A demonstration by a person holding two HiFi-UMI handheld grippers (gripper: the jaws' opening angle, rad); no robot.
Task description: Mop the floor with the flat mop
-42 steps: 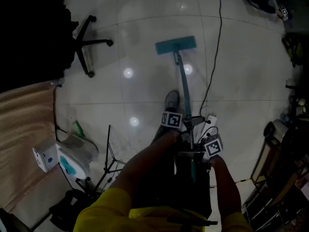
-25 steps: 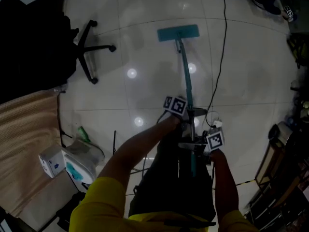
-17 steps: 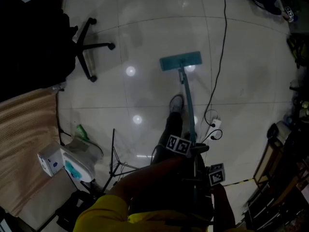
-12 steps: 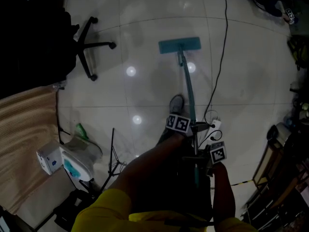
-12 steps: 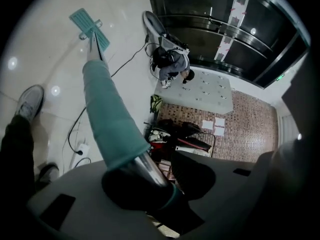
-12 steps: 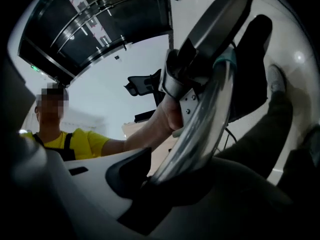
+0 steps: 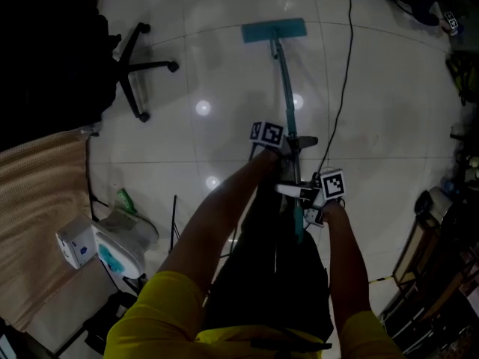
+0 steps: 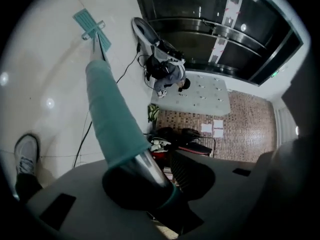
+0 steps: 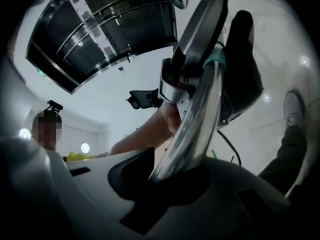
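Observation:
A flat mop with a teal head (image 7: 274, 30) lies flat on the pale tiled floor far ahead of me. Its long handle (image 7: 284, 81) runs back to my hands. My left gripper (image 7: 288, 146) is shut on the handle higher up, where the teal sleeve (image 8: 107, 111) meets bare metal. My right gripper (image 7: 303, 194) is shut on the metal shaft (image 9: 192, 116) closer to my body. The mop head (image 8: 89, 24) also shows small at the far end of the handle in the left gripper view.
A black office chair base (image 7: 138, 69) stands at the left. A black cable (image 7: 343, 73) trails along the floor right of the mop. A white device with blue parts (image 7: 112, 241) and a tripod (image 7: 176, 238) sit at lower left. Dark clutter (image 7: 449, 223) lines the right edge.
The mop head has been pulled back and pushed out again; it now lies farther from me than in any earlier frame. Both grippers moved forward with the handle.

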